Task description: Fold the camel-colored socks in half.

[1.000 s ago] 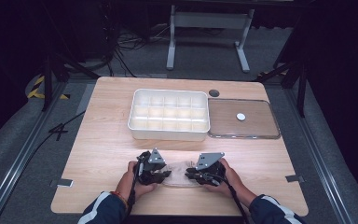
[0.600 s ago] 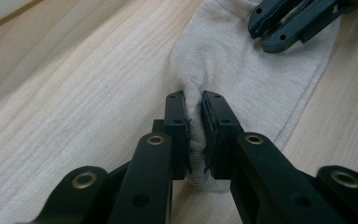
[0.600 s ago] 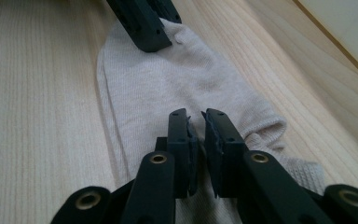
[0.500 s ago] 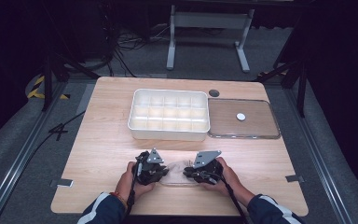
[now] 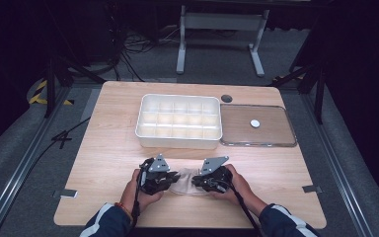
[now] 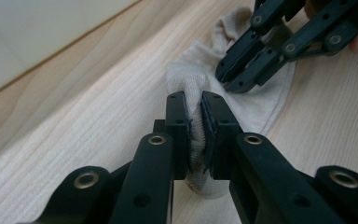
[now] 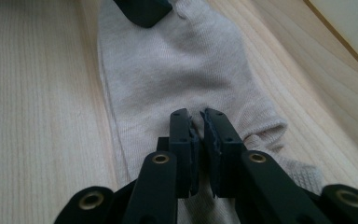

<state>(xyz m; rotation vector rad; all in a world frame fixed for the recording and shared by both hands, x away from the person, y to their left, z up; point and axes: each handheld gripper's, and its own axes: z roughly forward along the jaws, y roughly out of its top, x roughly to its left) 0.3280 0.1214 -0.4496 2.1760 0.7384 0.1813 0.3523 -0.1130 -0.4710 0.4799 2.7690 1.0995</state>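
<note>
A beige sock (image 5: 184, 182) lies flat on the wooden table near its front edge, between my two hands. My left gripper (image 5: 170, 179) comes in from the left and is shut on a bunched fold of the sock (image 6: 186, 77), as the left gripper view (image 6: 193, 100) shows. My right gripper (image 5: 198, 181) comes in from the right and is shut on the other end of the sock (image 7: 168, 70), its pads pinching the fabric (image 7: 196, 116). The two grippers face each other, tips close together; the right gripper (image 6: 233, 77) shows beyond my left jaws.
A white compartment tray (image 5: 177, 141) stands behind the sock at the table's middle. To its right lies a clear flat lid (image 5: 276, 133) with a small white disc (image 5: 255, 123) on it. A dark round hole (image 5: 226, 98) sits near the table's far edge.
</note>
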